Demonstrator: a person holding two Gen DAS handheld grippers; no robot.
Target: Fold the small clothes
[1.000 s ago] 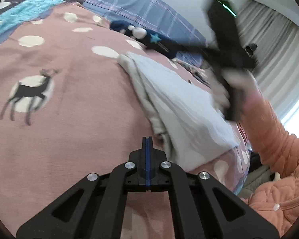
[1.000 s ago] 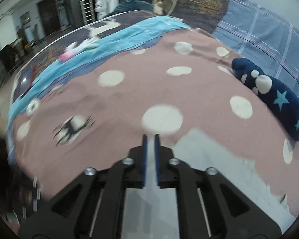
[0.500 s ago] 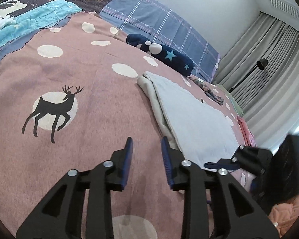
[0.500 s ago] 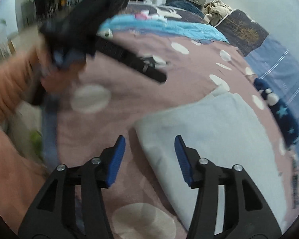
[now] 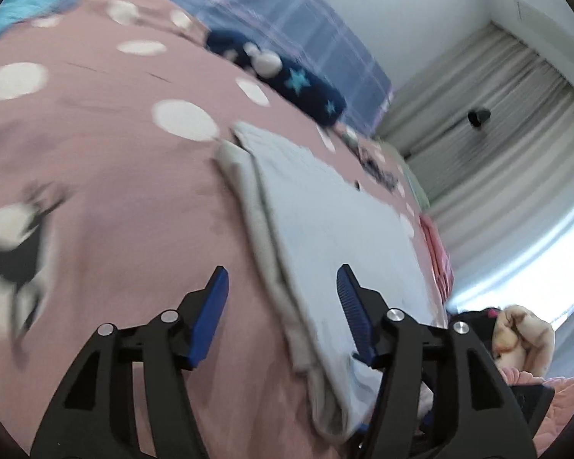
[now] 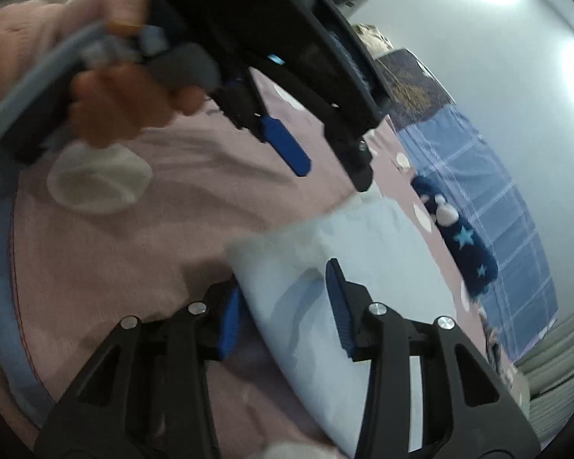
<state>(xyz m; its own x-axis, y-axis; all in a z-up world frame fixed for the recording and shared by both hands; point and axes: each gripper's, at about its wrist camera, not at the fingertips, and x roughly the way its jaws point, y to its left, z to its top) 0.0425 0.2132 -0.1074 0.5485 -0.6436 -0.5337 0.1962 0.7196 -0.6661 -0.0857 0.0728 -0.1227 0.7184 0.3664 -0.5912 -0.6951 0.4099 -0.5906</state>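
A pale blue-grey folded garment (image 5: 333, 222) lies flat on the pink dotted bedspread (image 5: 114, 176). My left gripper (image 5: 281, 287) hovers over the garment's long folded edge, which runs between its fingers; the jaws are opening and the pads touch nothing. In the right wrist view the garment (image 6: 382, 267) has its near corner between the fingers of my right gripper (image 6: 283, 306). One pad sits under the cloth's edge, the other above it. These jaws are closing with a gap left. The left gripper (image 6: 325, 168) and the hand (image 6: 76, 76) holding it fill the top of that view.
A navy star-patterned soft item (image 5: 287, 76) lies beyond the garment, against blue plaid bedding (image 5: 287, 19). Pink and dark clothes (image 5: 438, 252) lie near the bed's far right edge. Grey curtains (image 5: 516, 134) hang behind. A hand (image 5: 524, 332) and a pink sleeve show at lower right.
The left gripper went from shut to wide open and shifted over the garment's folded edge. The right gripper swung down to the garment's near corner, and its jaws narrowed around it.
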